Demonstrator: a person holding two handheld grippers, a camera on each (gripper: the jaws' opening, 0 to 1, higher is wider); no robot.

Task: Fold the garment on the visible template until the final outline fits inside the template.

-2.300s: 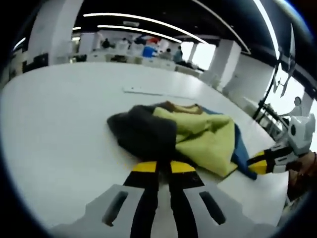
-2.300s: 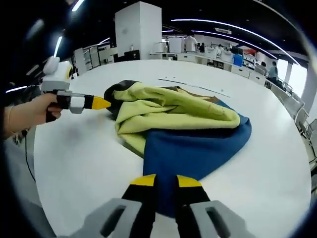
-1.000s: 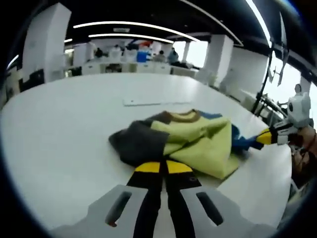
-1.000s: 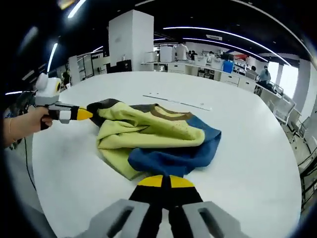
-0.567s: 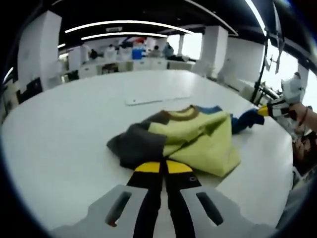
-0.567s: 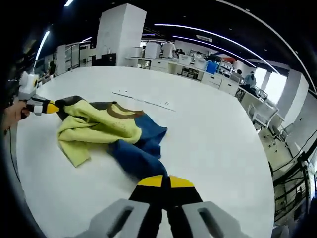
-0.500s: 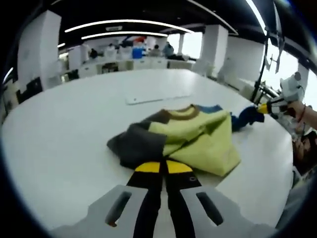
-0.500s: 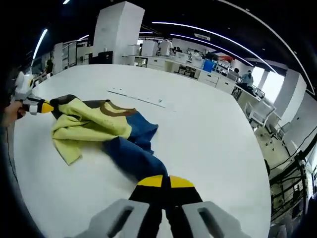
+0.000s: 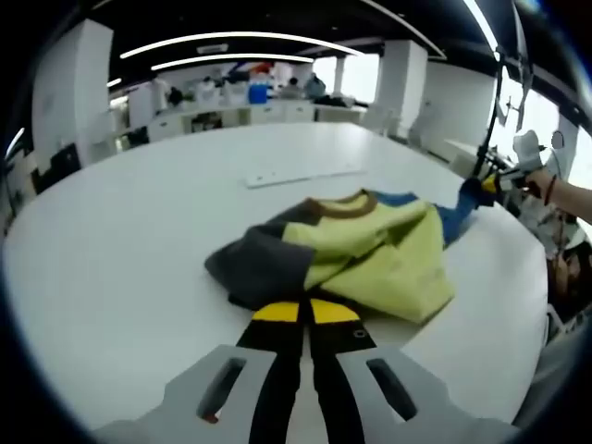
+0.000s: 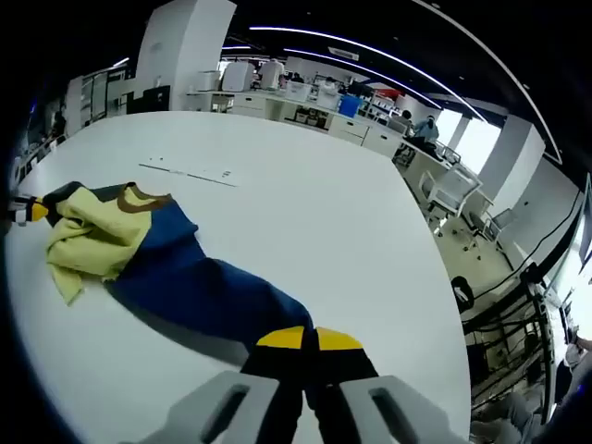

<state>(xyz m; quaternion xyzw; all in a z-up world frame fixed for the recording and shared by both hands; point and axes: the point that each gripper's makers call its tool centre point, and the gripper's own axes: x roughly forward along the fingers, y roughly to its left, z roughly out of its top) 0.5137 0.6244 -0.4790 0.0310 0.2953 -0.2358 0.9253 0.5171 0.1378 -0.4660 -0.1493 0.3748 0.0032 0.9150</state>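
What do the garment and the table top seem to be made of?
The garment looks like soft knit or fleece cloth in yellow, blue and dark grey: matte, and it bunches into rounded folds and drapes when pulled. The table looks like a hard, smooth white top, perhaps laminate, with a faint sheen; the pictures cannot settle its exact material.

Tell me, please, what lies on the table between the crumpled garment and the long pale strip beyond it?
Nothing: in the left gripper view the white table is bare between the garment and the strip.
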